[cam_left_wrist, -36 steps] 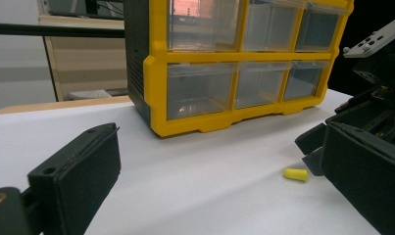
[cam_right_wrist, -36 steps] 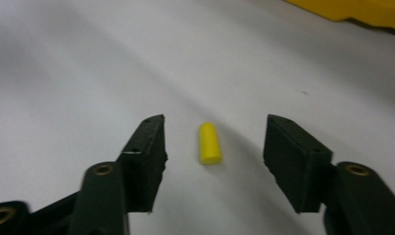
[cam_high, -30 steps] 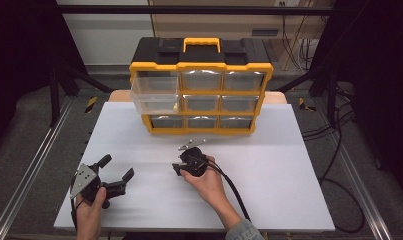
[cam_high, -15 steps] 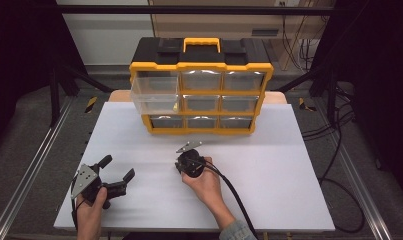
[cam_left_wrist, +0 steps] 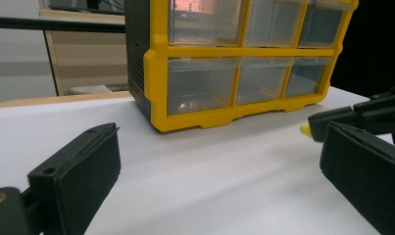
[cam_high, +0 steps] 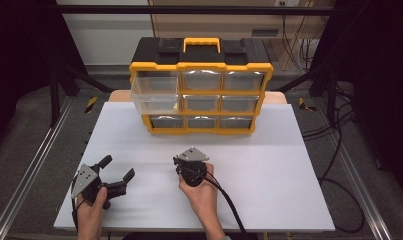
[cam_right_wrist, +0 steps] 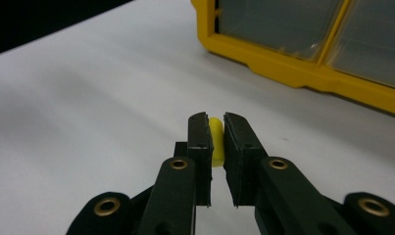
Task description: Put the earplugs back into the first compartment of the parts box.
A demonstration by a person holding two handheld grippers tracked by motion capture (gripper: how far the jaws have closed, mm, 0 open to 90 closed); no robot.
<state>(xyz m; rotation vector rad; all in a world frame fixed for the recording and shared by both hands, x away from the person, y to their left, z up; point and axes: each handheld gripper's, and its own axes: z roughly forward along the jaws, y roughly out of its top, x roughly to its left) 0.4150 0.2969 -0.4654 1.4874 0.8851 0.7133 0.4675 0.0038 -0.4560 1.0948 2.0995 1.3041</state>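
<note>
White table | organizer: no legible writing | left hand-held gripper agape | right hand-held gripper pinching yellow piece

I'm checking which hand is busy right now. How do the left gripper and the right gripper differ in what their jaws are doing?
The left gripper has its jaws spread wide with nothing between them; the right gripper has its jaws closed on a small yellow piece. In the high view the left gripper sits near the white table's left front corner, the right gripper nearer the middle. Both have black jaws and are hand-held, in front of the yellow drawer organizer.
</note>
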